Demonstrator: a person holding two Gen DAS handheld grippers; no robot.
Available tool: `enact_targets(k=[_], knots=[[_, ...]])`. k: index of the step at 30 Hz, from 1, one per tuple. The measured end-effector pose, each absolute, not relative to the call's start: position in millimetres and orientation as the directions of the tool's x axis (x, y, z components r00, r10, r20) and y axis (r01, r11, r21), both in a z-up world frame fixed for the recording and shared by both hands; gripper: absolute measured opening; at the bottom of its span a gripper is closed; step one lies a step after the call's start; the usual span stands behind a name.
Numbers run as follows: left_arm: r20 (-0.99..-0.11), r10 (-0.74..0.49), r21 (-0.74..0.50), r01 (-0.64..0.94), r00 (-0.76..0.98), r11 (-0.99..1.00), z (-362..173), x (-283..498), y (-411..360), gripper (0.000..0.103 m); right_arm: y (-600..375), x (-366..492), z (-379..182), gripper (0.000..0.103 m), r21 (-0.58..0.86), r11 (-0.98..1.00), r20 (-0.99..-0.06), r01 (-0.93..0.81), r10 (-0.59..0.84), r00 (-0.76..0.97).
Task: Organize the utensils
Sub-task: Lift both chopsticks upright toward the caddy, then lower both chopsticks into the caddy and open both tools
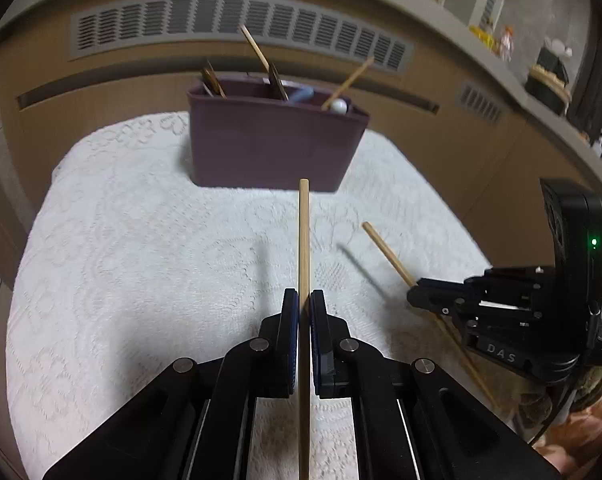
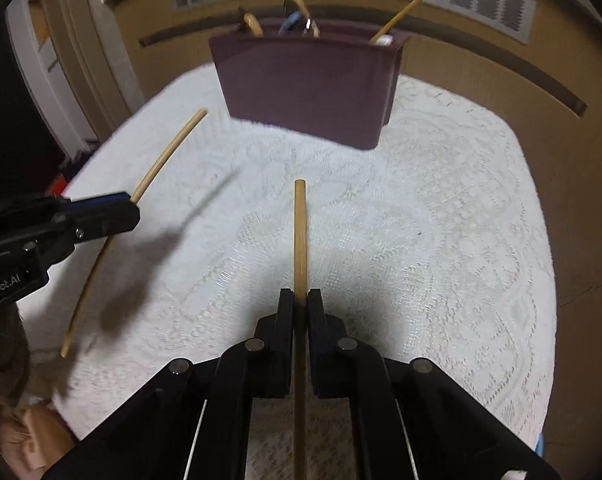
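On the lace cloth [image 1: 141, 240] stands the purple bin [image 1: 273, 144], near the far edge, already holding some utensils. The left gripper [image 1: 304, 300] is closed on one chopstick [image 1: 303, 232], and the right gripper [image 2: 300, 298] is closed on the other chopstick [image 2: 299, 232]. Each stick runs along its jaws with the thick end forward, toward the bin; I think this makes it easy to drop them in as a pair. Both sticks are off the cloth, well apart from the bin.
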State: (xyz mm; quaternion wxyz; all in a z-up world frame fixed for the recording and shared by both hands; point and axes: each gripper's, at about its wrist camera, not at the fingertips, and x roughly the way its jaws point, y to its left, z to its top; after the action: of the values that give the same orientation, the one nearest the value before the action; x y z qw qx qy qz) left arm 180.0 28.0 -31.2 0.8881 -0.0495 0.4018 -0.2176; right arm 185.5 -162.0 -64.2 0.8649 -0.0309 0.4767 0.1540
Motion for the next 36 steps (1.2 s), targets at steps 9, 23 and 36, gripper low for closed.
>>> enact_targets(k=[9, 23, 36], knots=[[-0.568, -0.474, -0.297, 0.370, 0.673, 0.880, 13.4, 155.5, 34.8, 0.006, -175.1, 148.0, -6.9, 0.007, 0.193, 0.941, -0.706, -0.279, 0.330, 0.627], [-0.064, -0.478, -0.175, 0.462, 0.876, 0.869, 187.4, 204.8, 30.7, 0.006, -182.5, 209.1, 194.1, 0.007, 0.134, 0.938, -0.196, -0.320, 0.342, 0.919], [-0.156, -0.473, -0.250, 0.429, 0.867, 0.868, 130.7, 356.1, 26.0, 0.006, -163.6, 351.4, 149.4, 0.007, 0.123, 0.944, -0.230, -0.305, 0.327, 0.917]])
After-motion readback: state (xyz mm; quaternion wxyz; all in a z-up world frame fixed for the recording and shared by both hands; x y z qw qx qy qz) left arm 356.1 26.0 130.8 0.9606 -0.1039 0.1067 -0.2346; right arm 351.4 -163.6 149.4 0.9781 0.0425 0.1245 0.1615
